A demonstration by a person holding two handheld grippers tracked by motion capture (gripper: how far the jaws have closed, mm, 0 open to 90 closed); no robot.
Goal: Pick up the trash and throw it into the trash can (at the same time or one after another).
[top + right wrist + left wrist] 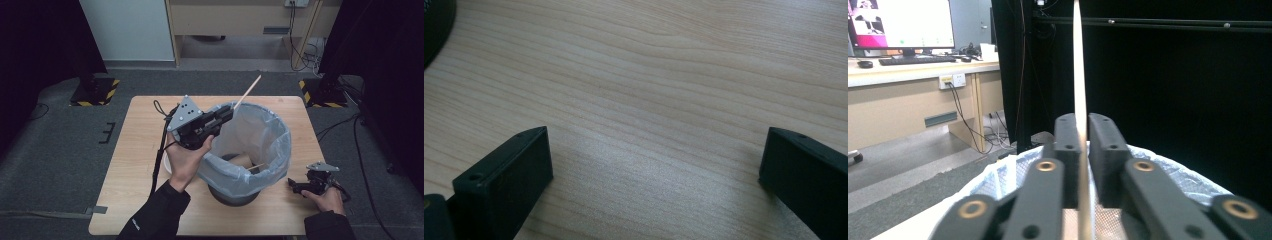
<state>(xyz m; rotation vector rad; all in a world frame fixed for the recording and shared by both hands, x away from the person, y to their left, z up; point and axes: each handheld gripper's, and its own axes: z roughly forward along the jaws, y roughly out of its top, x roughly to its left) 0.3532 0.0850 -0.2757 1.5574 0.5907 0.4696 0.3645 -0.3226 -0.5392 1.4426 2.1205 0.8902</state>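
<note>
Presently the wooden stick (248,91) stands pinched in the left gripper (226,114), angled up over the rim of the lined bin (280,145). Advisable: tip the stick down over the bag's mouth before letting go, so it falls clear inside. The right gripper (295,187) rests wide open, empty, on the worktop (135,150).

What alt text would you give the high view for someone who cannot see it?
A person's left gripper holds a thin wooden stick over a bin lined with a plastic bag on a wooden table. The right gripper rests open on the table beside the bin.
</note>
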